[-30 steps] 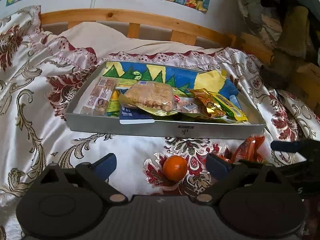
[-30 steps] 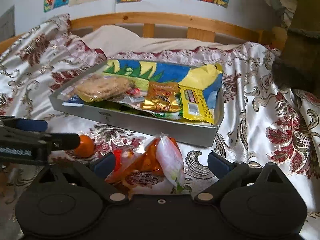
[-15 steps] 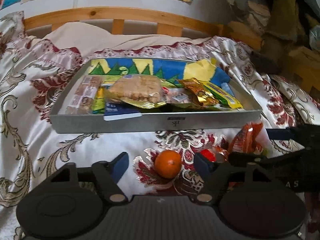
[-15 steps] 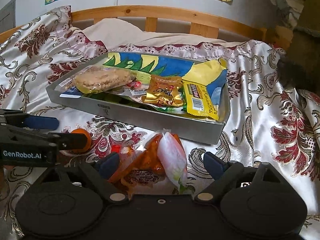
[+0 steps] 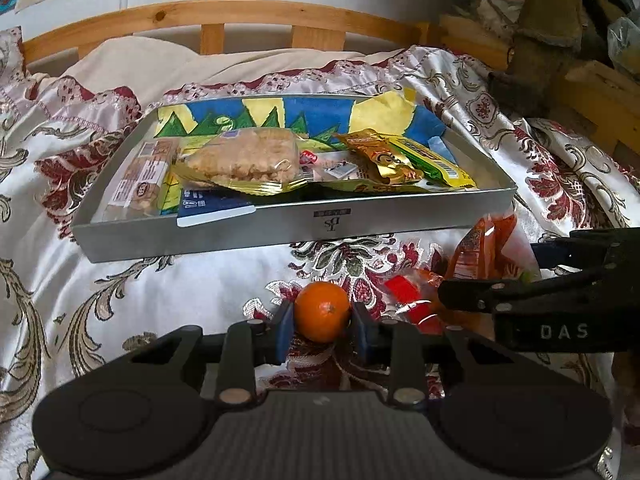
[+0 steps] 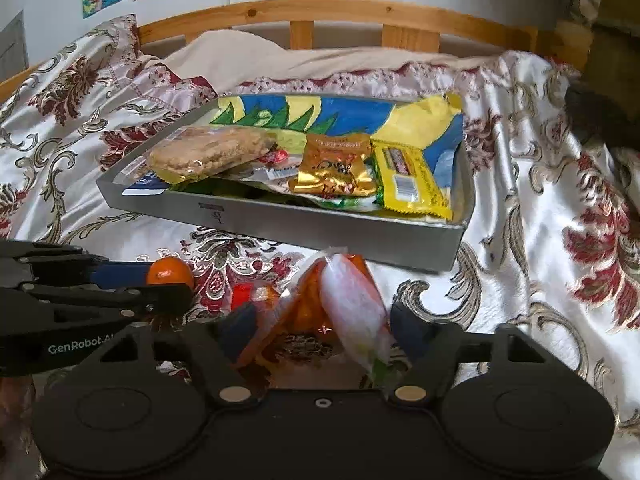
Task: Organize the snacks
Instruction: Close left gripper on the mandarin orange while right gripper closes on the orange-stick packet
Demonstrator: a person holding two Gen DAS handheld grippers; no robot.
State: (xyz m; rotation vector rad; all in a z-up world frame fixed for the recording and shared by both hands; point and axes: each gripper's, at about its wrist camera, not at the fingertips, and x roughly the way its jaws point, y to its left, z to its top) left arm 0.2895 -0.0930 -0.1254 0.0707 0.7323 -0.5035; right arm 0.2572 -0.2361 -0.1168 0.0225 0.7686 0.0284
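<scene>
Most of the snacks already lie in the grey tray (image 5: 280,228) on the patterned bedspread (image 5: 100,300): a clear-wrapped grain cake (image 5: 244,158), a gold packet (image 5: 380,156), a yellow-green bar (image 5: 436,162) and a wrapped biscuit stack (image 5: 140,180) along the tray's left side, all piled loosely over a painted sheet. Two things remain outside it, just in front of its near wall. The left gripper (image 5: 322,322) has its blue pads closed against both sides of the small orange (image 5: 322,312), which appears to rest on the cloth, so the grasp looks made but the lift not yet. Beside it, the right gripper (image 6: 320,326) stands partly open around the orange-and-white snack bags (image 6: 340,304), its pads near the bundle's flanks; it is hard to tell whether they touch. Judged from this, the work is near its end: the orange and the bags must be carried over the near wall and set among the rest, and perhaps the heap tidied
</scene>
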